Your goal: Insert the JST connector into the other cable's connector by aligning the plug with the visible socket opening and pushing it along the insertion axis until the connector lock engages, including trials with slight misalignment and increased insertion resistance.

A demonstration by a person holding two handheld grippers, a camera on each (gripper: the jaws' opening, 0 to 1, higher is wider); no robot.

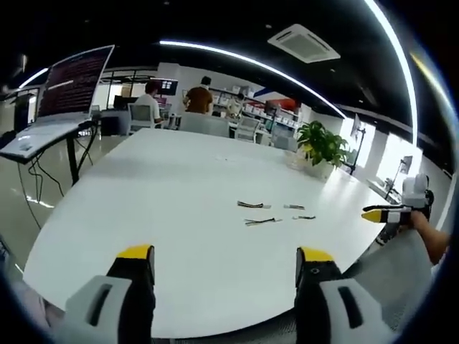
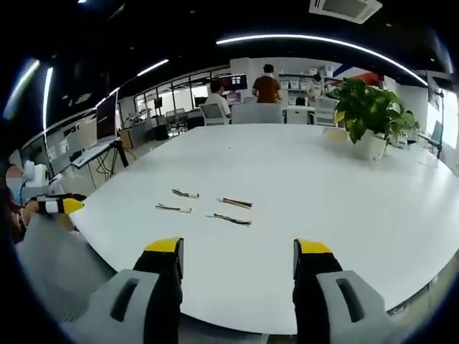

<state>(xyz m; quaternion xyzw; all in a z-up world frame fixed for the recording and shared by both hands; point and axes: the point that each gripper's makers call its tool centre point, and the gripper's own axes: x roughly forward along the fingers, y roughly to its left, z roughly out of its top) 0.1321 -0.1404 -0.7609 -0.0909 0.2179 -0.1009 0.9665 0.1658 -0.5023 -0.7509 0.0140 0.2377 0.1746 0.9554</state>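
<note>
Left gripper view has my left gripper (image 1: 225,261) hanging over the near edge of the white table (image 1: 179,186), its yellow-tipped jaws spread wide with nothing between them. Well ahead on the tabletop I count four short cable pieces with connectors: one (image 1: 254,205) farthest back, one (image 1: 262,221) nearer me, and two smaller ones (image 1: 294,207) (image 1: 304,217) off to the right; none touch each other. At the right edge I see my right gripper (image 1: 391,213) held in a hand (image 1: 430,240) beyond the table's edge. A potted plant (image 1: 321,147) stands on the far side of the table, and a laptop (image 1: 68,93) sits on a stand to the left. Right gripper view shows the right gripper (image 2: 238,261) equally released, jaws parted over bare table (image 2: 323,186). From here the cables lie ahead and to the left: (image 2: 185,193), (image 2: 173,208), (image 2: 236,203) and (image 2: 229,219), all apart. The left gripper (image 2: 61,206) shows at the left rim, beside the table's edge; the plant (image 2: 369,111) stands at far right. I cannot tell plug from socket at this size.
</note>
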